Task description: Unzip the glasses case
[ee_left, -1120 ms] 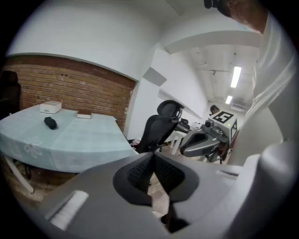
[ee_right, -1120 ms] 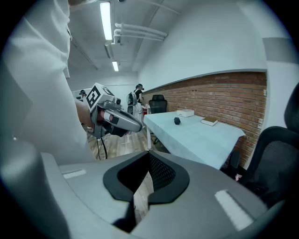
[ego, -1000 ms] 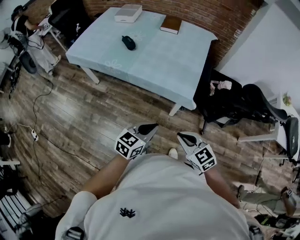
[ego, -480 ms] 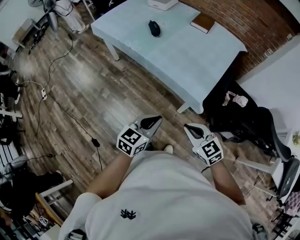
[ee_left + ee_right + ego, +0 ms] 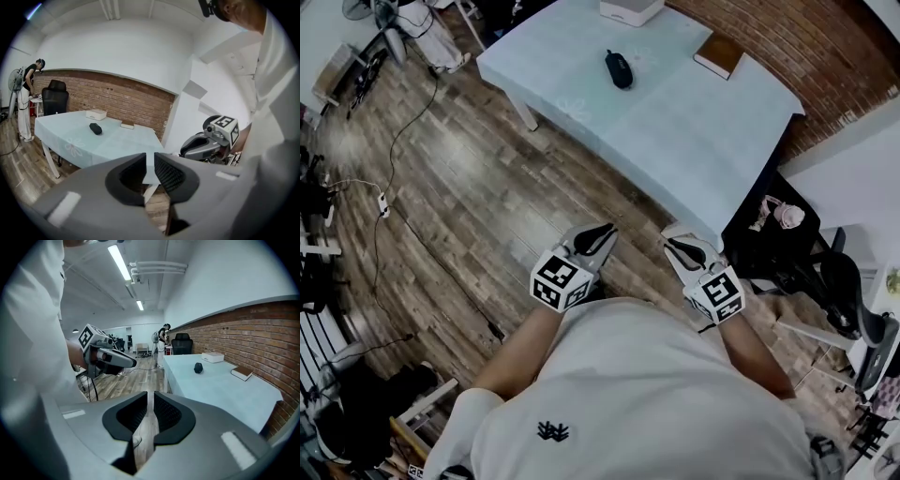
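The glasses case [image 5: 619, 68] is a small black oval pouch lying on the pale blue table [image 5: 703, 150], far ahead of both grippers. It also shows in the left gripper view [image 5: 95, 128] and the right gripper view [image 5: 198, 367]. My left gripper [image 5: 605, 231] and right gripper [image 5: 673, 247] are held close to the person's body above the wooden floor, well short of the table. Both have their jaws together with nothing between them. Each one sees the other: the right gripper [image 5: 202, 143] and the left gripper [image 5: 115, 360].
A white box [image 5: 630, 9] and a brown book [image 5: 719, 54] lie on the table beyond the case. A black chair [image 5: 769, 253] with a pink item stands to the table's right. Cables [image 5: 403, 225] run over the floor at the left. A person [image 5: 26, 101] stands at the table's far end.
The head view has shifted, and the table now sits closer and more to the right. Both grippers stay shut near the body, with little movement between them.
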### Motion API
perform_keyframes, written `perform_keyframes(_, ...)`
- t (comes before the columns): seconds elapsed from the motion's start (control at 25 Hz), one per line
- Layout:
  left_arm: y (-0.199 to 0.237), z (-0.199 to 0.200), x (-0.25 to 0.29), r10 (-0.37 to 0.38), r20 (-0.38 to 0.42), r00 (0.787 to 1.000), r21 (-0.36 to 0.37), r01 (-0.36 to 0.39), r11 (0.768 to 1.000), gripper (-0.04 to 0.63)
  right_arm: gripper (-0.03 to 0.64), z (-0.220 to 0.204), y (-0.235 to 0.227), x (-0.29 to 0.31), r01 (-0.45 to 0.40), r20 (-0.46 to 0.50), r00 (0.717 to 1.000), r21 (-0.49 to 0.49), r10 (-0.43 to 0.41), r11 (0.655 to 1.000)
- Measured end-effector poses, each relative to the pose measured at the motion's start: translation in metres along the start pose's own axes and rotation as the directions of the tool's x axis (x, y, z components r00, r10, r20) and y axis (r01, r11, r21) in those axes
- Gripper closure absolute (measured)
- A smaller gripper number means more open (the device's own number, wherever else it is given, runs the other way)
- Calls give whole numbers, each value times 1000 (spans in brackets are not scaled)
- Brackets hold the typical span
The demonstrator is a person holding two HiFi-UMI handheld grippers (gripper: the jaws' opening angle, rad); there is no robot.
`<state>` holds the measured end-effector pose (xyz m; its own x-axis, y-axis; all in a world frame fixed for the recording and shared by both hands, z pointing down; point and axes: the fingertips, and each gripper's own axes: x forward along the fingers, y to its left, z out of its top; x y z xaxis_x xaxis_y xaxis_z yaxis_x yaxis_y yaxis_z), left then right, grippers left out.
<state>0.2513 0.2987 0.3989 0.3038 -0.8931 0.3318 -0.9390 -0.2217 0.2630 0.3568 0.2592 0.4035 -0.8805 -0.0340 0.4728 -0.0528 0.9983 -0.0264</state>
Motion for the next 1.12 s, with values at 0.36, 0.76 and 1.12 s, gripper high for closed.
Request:
perform_keyframes(0.36, 113, 24, -19, -68, -20, 997, 47, 69, 996, 531, 595, 52, -29, 109, 93, -23, 995, 25, -93, 995)
perform_keyframes(0.76, 193, 45, 8, -56, 0, 998, 14, 56, 998, 532, 595, 71, -84, 178, 91, -88, 992, 47, -86, 995)
perform_keyframes(1.12, 280, 86, 71, -16, -78, 997, 46, 19, 999, 532, 595, 81, -212, 258, 108, -93, 990, 57, -103, 992)
